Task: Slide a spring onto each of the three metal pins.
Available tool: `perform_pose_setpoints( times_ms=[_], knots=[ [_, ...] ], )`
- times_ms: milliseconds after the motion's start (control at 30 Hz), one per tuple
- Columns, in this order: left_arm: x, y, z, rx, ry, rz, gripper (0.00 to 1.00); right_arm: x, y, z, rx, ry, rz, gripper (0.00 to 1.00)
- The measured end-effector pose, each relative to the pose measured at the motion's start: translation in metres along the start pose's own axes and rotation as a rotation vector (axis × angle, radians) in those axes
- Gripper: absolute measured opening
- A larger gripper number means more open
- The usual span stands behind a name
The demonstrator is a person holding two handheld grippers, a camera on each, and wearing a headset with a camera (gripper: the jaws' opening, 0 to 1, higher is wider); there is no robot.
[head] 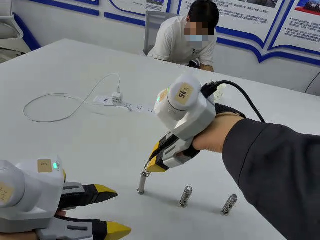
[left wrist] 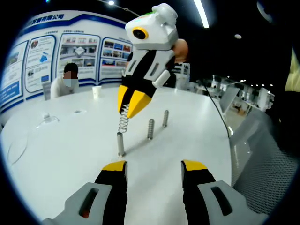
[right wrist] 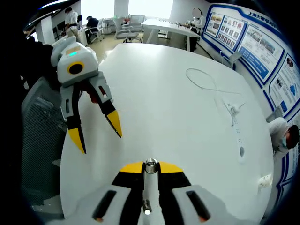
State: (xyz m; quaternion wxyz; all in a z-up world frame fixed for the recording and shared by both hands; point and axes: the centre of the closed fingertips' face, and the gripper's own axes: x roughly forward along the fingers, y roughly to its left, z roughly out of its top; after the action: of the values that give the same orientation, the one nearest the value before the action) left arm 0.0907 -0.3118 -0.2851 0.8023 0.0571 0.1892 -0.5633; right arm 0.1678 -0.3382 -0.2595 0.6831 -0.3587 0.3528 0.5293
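Metal pin (head: 142, 186) stands at the left end of the row on the table (head: 100, 145) in the head view. Right gripper (head: 150, 167) is clamped on the spring (head: 145, 171), whose lower coils sit right at the pin's top, not yet down it. Two other pins (head: 185, 196) to its right already carry springs. Left gripper (head: 114, 210) sits low left, jaws apart, holding nothing. Left gripper view: spring hangs below the right gripper's yellow tips, roughly in line with the pin, lower end at its top; can't tell if it's threaded on. Right gripper view: looking straight down the spring's bore, jaws pinched on its upper coils. Handling guess: light, slick wire, soft sideways, so it'll bow or ping out if squeezed hard. Hold near the top end as now with a light grip, keep the axis lined up with the pin, and let go once the coils are over it.
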Motion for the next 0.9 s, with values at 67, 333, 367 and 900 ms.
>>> perform_pose_setpoints(
  times_ms=[67, 333, 367, 900],
  knots=[
    [-0.001, 0.001, 0.0, -0.001, -0.001, 0.002, 0.47, 0.002, -0.001, 0.0, 0.003, 0.002, 0.002, 0.12],
    [-0.003, 0.004, -0.001, -0.007, 0.0, 0.007, 0.46, 0.007, -0.004, -0.002, 0.008, 0.013, 0.008, 0.12],
    [-0.003, 0.004, -0.002, -0.007, 0.002, 0.008, 0.46, 0.009, -0.004, -0.003, 0.006, 0.016, 0.009, 0.12],
    [-0.007, 0.008, -0.006, -0.018, 0.003, 0.015, 0.46, 0.031, -0.001, -0.01, 0.009, 0.067, 0.047, 0.12]
  ],
)
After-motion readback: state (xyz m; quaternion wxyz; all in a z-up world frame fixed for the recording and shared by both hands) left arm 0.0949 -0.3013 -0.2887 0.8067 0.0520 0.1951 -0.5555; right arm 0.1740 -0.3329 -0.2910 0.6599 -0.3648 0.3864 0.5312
